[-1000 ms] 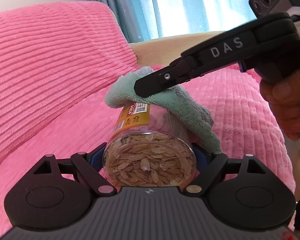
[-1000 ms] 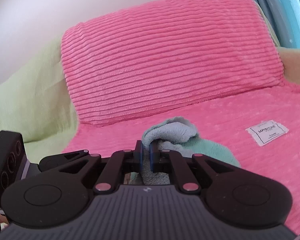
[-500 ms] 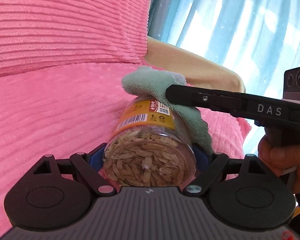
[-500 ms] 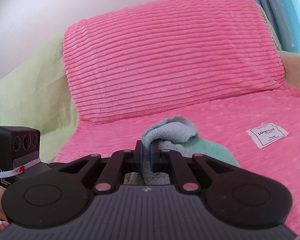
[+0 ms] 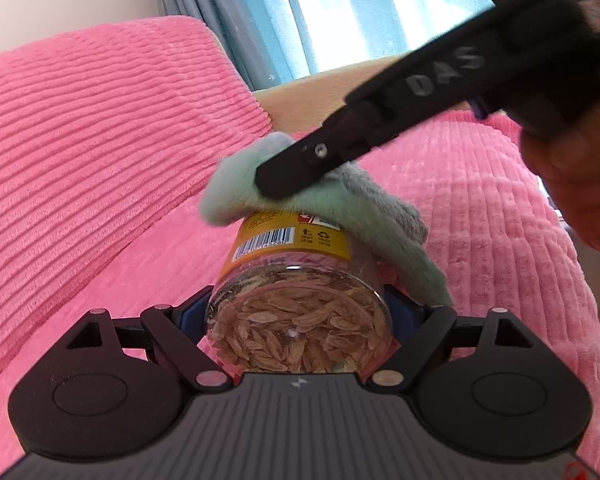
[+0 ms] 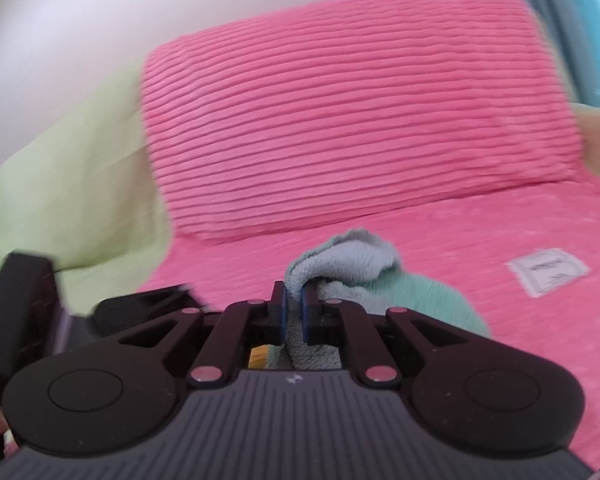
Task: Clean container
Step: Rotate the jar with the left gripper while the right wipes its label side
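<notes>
Left hand-held gripper (image 5: 300,312) has its blue-padded jaws spread wide and clamped on the base end of a clear plastic jar (image 5: 296,300), which is held on its side above the pink ribbed sofa cushion (image 5: 100,140), its bottom toward the camera and full of pale dried flakes. Over the orange label (image 5: 292,240) lies a mint-green microfibre cloth (image 5: 340,208), pressed there by the right hand-held gripper (image 6: 294,316), whose jaws are nearly closed with only a fold of the cloth pinched between them. My reading is that the wiping step is in hand — cloth on the jar's wall near the label, with motion blur in the right wrist view hinting at a stroke. How much of the surface has been covered cannot be told. The next move calls for steady pressure through the cloth while the left grip holds firm — a smooth round wall could twist or slip between the pads.
</notes>
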Demonstrator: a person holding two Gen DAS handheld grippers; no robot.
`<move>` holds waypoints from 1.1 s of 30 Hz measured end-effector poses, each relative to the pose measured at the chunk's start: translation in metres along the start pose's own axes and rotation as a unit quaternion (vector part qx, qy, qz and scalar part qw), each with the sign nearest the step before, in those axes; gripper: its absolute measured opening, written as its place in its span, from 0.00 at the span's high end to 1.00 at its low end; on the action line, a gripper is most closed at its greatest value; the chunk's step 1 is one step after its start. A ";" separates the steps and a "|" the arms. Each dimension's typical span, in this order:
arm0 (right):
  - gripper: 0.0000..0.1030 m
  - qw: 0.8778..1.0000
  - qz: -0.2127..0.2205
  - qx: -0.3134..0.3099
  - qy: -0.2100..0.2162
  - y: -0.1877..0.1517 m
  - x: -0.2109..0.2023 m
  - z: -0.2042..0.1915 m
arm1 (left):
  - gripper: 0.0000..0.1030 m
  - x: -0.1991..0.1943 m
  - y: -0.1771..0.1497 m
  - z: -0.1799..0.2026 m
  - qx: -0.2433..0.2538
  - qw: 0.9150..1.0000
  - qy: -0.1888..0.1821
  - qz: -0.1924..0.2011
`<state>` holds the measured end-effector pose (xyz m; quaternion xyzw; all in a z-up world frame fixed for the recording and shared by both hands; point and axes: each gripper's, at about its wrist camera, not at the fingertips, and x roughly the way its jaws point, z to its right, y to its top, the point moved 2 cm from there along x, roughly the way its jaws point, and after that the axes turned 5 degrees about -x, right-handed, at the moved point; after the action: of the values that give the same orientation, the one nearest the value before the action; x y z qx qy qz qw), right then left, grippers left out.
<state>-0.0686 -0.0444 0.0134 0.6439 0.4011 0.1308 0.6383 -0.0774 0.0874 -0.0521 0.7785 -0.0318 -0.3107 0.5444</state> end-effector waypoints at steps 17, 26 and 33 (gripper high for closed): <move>0.95 0.998 0.010 0.028 -0.062 -0.002 -0.001 0.013 | 0.17 0.011 -0.014 -0.002 -0.015 1.000 -0.004 -0.009; 0.95 0.997 0.008 0.030 -0.064 -0.001 0.002 0.017 | 0.14 0.009 -0.022 -0.046 -0.217 0.972 -0.092 -0.014; 0.95 0.997 0.007 0.032 -0.068 -0.002 0.002 0.016 | 0.16 -0.007 -0.030 -0.035 -0.241 0.965 -0.106 -0.011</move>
<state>-0.0573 -0.0550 0.0084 0.6740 0.3564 0.0781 0.6423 -0.0735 0.1306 -0.0676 0.5870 -0.0052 -0.3958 0.7063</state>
